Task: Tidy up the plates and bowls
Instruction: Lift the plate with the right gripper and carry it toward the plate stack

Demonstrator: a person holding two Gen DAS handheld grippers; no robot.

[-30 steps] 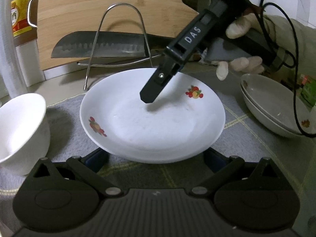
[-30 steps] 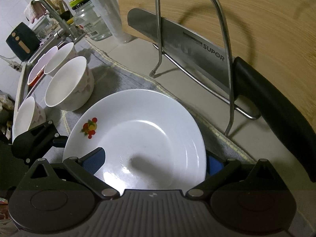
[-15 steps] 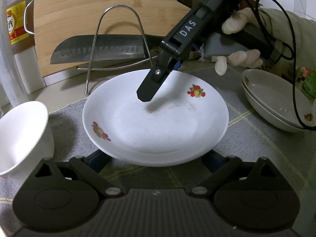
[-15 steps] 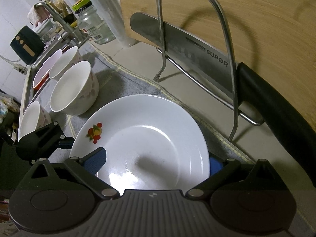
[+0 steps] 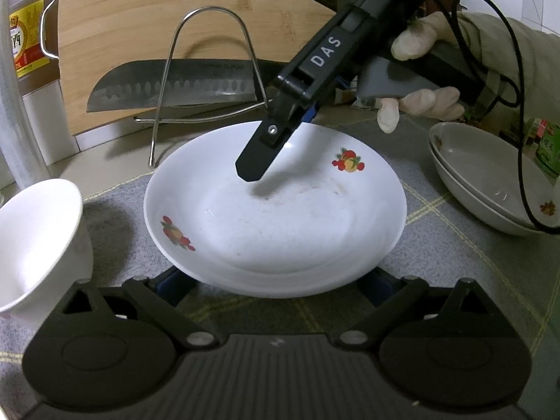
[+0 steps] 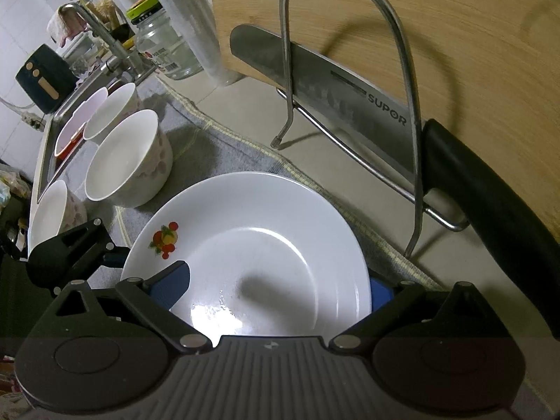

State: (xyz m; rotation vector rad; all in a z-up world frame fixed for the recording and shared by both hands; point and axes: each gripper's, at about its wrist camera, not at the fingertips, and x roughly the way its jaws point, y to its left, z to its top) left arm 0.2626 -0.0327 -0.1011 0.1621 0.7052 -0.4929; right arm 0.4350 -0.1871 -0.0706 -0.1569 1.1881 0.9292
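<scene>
Both grippers meet at the white plate on the grey mat: left gripper spread wide around its near rim, right gripper seemingly clamping its edge, beside the SUPOR knife.

The plate is white, printed with small clusters of red and orange fruit with green leaves near its rim. The cloth under it is grey, crossed by thin pale yellow lines in a check. The bowl beside the plate is white inside, with faint pink blotches on its outer wall. The stacked dishes look greyish white and carry a small reddish-brown motif. The cutting board is light banded bamboo. The knife has a silver blade and a black handle. The right gripper is black with blue pads. The bench is pale beige.
</scene>
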